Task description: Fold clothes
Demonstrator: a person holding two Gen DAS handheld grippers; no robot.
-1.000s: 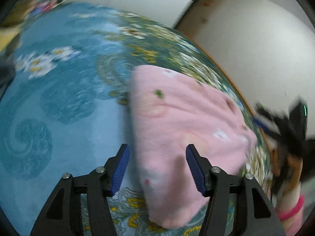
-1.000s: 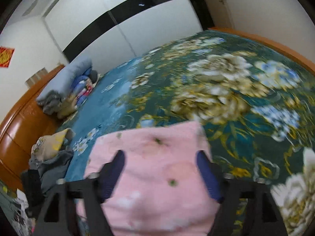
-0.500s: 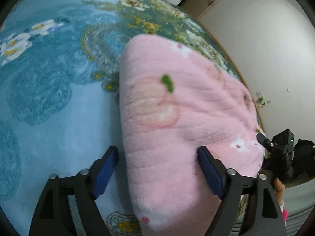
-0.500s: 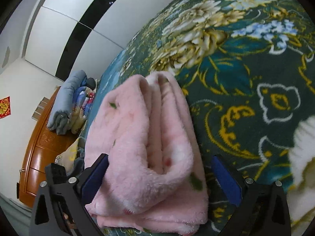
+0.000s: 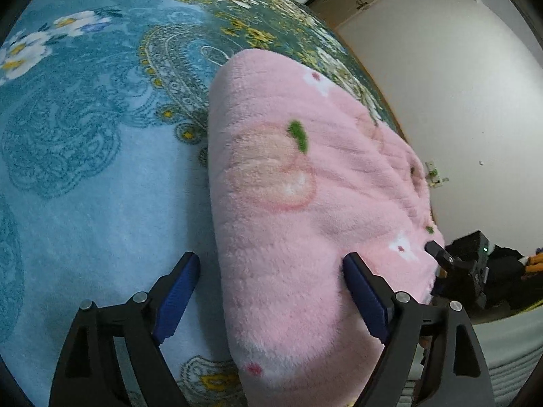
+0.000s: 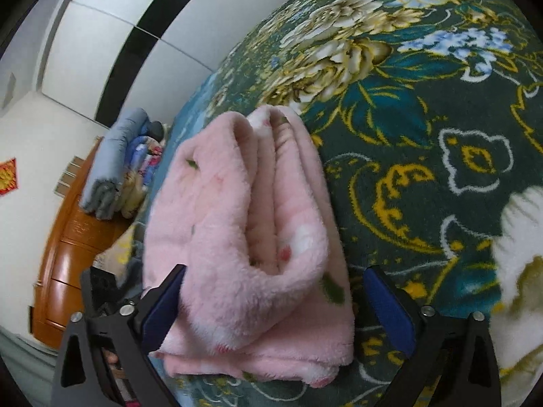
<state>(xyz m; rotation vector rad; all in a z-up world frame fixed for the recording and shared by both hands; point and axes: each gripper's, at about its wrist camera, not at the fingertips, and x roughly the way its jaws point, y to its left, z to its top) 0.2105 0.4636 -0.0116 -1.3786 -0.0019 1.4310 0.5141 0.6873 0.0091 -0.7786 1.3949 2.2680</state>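
A folded pink fleece garment [image 5: 298, 210] with peach and flower prints lies on the blue-green floral bedspread [image 5: 85, 156]. In the left wrist view my left gripper [image 5: 271, 300] is open, its blue pads straddling the near edge of the bundle: one pad over the bedspread, the other against the fleece. In the right wrist view the garment [image 6: 244, 224] shows its stacked folded layers end-on. My right gripper [image 6: 275, 305] is open around that end, with a wide gap. The right gripper [image 5: 458, 268] also shows at the bundle's far end in the left view.
A rolled grey-blue quilt and a pile of bedding [image 6: 115, 166] lie against the wooden headboard [image 6: 64, 271]. White wardrobe doors with a black stripe [image 6: 142, 27] stand behind the bed. A white wall [image 5: 458, 84] runs along the bed's edge.
Both grippers have dropped closer to the folded pink garment, from above it to straddling its two ends. The bundle itself lies where it was. Both stay open.
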